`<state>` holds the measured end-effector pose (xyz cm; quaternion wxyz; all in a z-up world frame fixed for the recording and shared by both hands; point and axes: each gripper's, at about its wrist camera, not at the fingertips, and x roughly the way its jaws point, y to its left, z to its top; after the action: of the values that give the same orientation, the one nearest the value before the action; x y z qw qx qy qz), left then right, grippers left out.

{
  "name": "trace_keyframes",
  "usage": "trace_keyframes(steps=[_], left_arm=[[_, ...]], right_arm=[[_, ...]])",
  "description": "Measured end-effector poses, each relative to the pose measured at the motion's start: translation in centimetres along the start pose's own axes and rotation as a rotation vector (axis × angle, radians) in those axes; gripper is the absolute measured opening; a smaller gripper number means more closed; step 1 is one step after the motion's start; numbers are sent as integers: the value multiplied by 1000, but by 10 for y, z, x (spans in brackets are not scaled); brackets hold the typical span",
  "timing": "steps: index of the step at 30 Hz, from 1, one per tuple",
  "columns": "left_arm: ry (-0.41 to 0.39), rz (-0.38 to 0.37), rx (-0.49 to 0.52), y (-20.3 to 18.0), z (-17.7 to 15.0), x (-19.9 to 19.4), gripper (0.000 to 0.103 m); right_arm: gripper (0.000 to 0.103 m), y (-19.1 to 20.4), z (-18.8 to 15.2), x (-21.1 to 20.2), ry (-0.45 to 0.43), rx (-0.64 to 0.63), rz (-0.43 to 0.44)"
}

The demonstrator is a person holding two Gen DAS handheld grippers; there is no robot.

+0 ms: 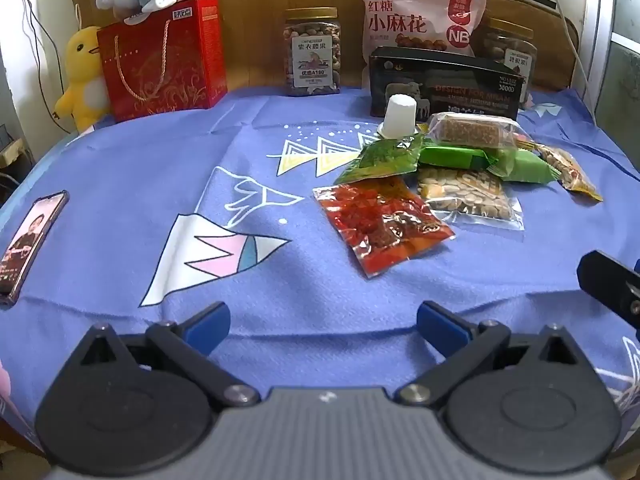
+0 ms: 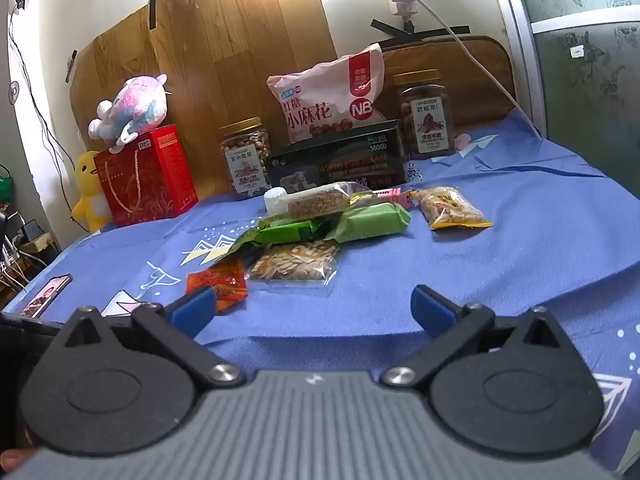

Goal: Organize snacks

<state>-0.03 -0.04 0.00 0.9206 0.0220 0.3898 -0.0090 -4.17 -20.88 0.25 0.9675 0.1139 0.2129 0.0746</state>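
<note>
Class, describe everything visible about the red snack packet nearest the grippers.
The red snack packet is a flat, glossy, partly clear plastic pouch showing reddish pieces inside. It looks sealed and lies flat, skewed, on the blue tablecloth at the near edge of the snack pile. A green packet overlaps its far end; neither gripper touches it.

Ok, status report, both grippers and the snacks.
Left gripper open, empty. Right gripper open, empty. Snack pile untouched on blue cloth. Nothing in the way.
</note>
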Motion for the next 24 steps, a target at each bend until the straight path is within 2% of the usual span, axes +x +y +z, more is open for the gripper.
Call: trace_keyframes(steps=[15,24], left_arm=[[9,3,-1,1,-4,-1,103],[17,21,18,-5,-8,0,103]], right_arm=[[103,-1,1,0,-2,9,5],[103,-2,-3,1,42,15,7]])
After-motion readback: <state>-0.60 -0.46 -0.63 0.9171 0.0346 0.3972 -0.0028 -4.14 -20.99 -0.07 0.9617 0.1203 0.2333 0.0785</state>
